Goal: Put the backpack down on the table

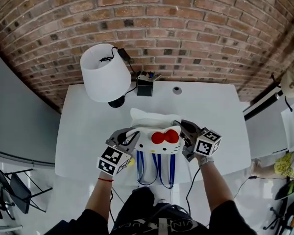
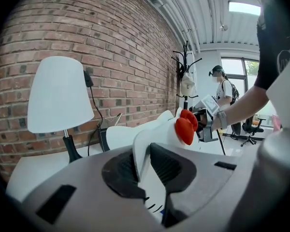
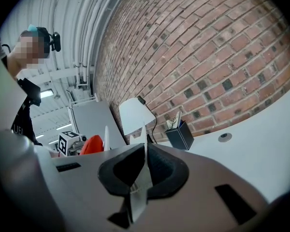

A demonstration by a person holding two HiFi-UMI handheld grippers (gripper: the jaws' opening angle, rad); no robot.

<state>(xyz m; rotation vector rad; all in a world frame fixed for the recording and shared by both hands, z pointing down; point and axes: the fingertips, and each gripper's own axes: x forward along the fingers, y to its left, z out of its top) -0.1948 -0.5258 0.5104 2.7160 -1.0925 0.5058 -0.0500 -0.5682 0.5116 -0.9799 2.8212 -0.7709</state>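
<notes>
A white cat-face backpack (image 1: 154, 133) with a red bow (image 1: 164, 137) sits at the near edge of the white table (image 1: 88, 126), its blue straps (image 1: 157, 169) hanging over the edge. My left gripper (image 1: 132, 140) is shut on its left ear; the white fabric (image 2: 147, 151) shows pinched between the jaws, with the bow (image 2: 186, 126) beyond. My right gripper (image 1: 182, 131) is shut on the backpack's right side, a thin white edge (image 3: 141, 178) clamped between its pads.
A white-shaded lamp (image 1: 104, 72) stands at the table's back left, with a black pen holder (image 1: 144, 86) beside it and a small round disc (image 1: 177, 90) further right. A brick wall (image 1: 186, 28) runs behind. Another person (image 2: 221, 93) stands far off.
</notes>
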